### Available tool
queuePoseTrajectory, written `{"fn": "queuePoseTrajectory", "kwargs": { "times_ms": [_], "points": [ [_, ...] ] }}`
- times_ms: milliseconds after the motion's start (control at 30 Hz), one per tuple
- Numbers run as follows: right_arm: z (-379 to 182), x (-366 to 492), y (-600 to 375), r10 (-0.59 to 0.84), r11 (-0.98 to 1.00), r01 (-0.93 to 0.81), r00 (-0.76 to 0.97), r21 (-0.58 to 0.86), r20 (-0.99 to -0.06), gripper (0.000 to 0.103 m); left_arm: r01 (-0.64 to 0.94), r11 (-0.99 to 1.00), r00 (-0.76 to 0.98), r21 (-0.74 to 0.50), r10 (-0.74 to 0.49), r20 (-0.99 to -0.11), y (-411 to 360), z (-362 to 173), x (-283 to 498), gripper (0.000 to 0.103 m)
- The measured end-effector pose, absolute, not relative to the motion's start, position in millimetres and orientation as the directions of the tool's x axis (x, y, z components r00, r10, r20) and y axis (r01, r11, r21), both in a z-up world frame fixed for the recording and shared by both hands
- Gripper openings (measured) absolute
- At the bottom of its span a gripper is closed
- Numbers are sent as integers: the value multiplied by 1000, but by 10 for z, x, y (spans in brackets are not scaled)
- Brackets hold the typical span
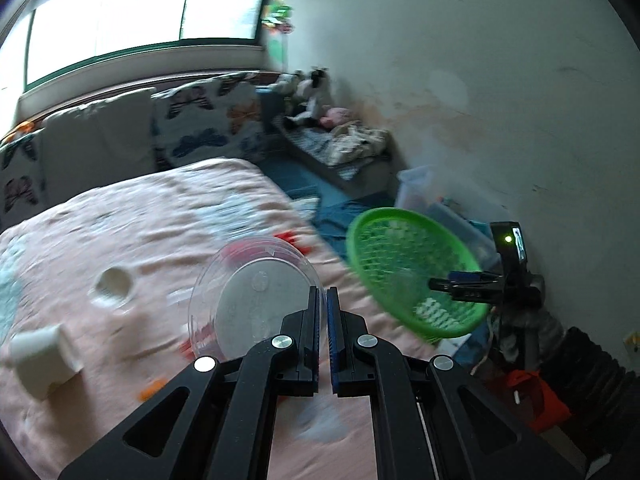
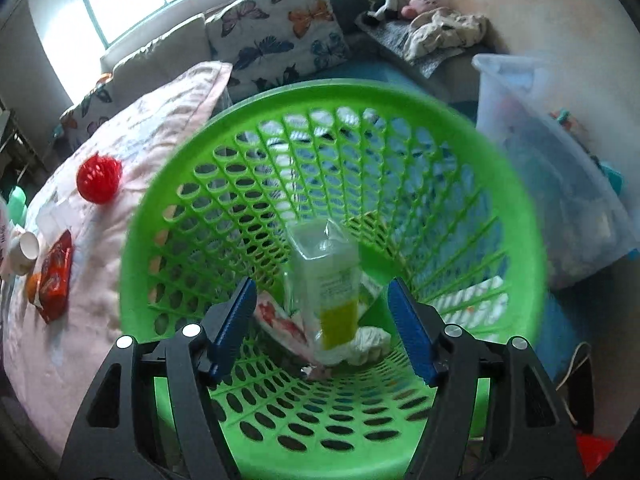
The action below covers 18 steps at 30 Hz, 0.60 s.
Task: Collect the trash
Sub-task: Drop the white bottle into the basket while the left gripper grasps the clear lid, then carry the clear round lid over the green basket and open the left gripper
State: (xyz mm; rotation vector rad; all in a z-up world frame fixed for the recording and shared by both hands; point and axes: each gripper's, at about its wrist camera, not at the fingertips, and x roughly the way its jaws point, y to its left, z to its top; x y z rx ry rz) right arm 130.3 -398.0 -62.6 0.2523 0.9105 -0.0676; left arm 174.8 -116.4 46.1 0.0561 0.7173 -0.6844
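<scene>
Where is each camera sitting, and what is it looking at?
Left wrist: rides the left gripper, looking over the pink bed; its shut fingers pinch a clear plastic lid.
Right wrist: rides the right gripper, looking down into the green basket; its open fingers show above a clear packet.
Shared: green basket, pink bed, butterfly pillows.

Motion blur smears the pink bedspread (image 1: pixel 120 240) and the white cups (image 1: pixel 114 284) on it in the left wrist view. The clear lid's (image 1: pixel 256 296) near rim disappears between the left tool's (image 1: pixel 323 300) pads. The green basket's (image 2: pixel 520 208) floor is partly buried (crumpled wrappers, unreadable), and the clear carton's (image 2: pixel 324 276) print is illegible.
</scene>
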Motion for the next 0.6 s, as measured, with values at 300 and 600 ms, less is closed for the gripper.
{"fn": "queuePoseTrajectory", "kwargs": {
  "times_ms": [300,600],
  "points": [
    [-173,721,-4115,33,962,165,723,218,-690,69,717,668,417,-196,-638,-647,-2193,372,1833,4],
    [-74,318,-4233,43,935,195,768,297,-639,69,775,597,309,-205,-641,-702,-3013,100,1867,4]
  ]
}}
